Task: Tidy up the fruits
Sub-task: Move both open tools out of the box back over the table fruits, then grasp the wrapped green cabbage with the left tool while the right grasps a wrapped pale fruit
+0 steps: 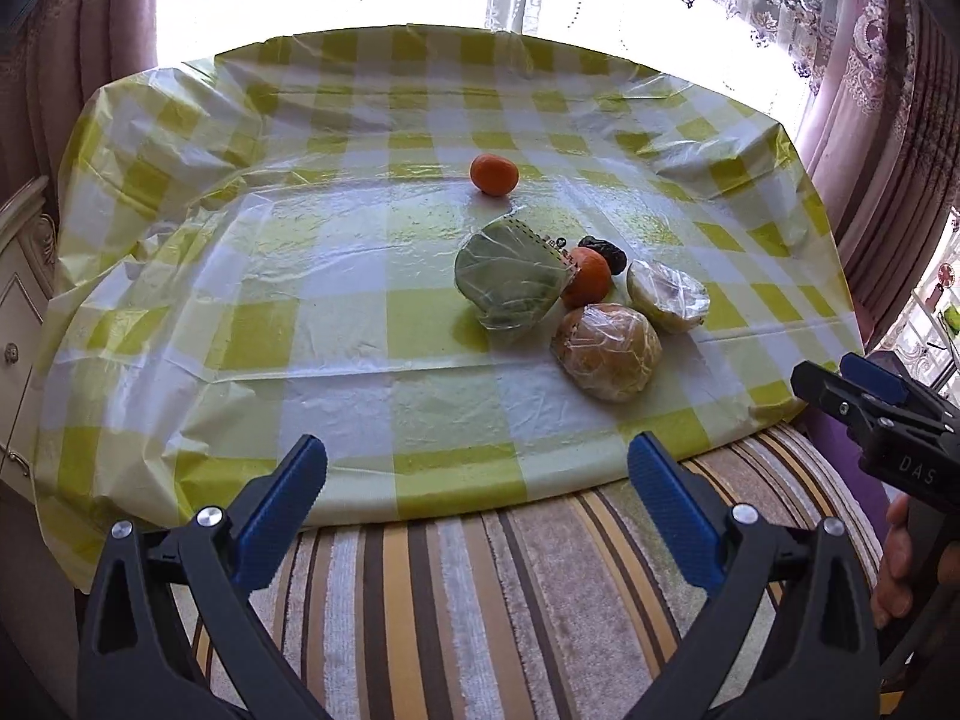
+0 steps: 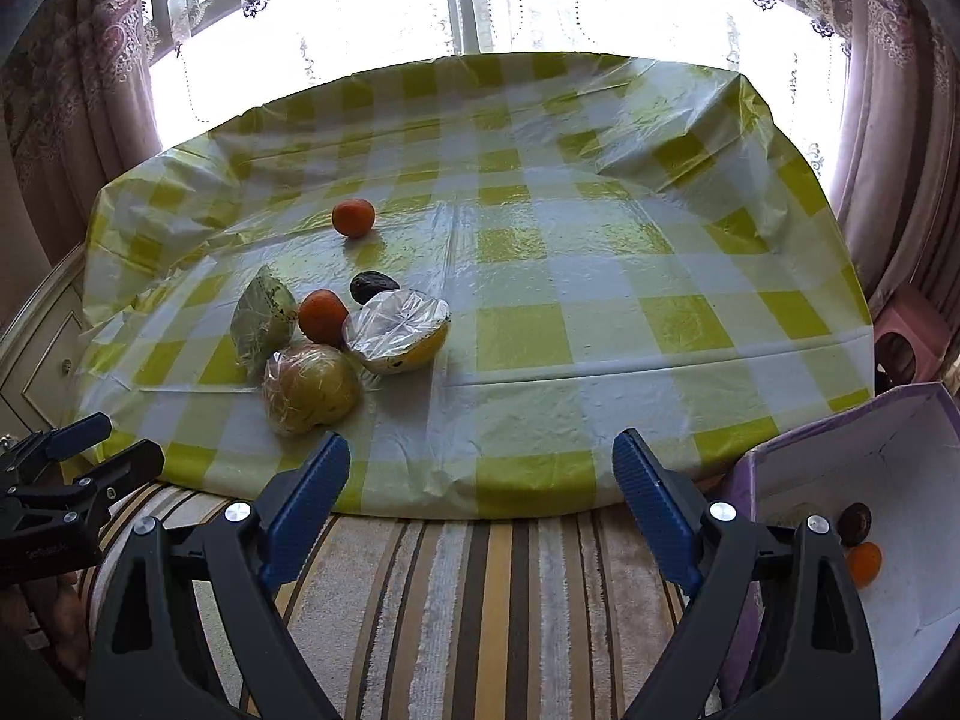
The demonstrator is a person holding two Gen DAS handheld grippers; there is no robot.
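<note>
Meanwhile both empty, left gripper (image 1: pixel 477 480) released, right gripper (image 2: pixel 480 477) released, fruits (image 1: pixel 606 351) beyond

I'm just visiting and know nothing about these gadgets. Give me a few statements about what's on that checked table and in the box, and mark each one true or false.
1. One orange sits apart from the cluster of fruit, farther toward the window. True.
2. The left gripper is clamped on a fruit. False: its fingers stand wide apart with nothing between them.
3. The purple box already holds a small orange fruit and a dark fruit. True.
4. Every fruit on the table is bare. False: the green piece, among others, is wrapped in clear film.
5. The right gripper carries an orange. False: it is open and empty.
</note>
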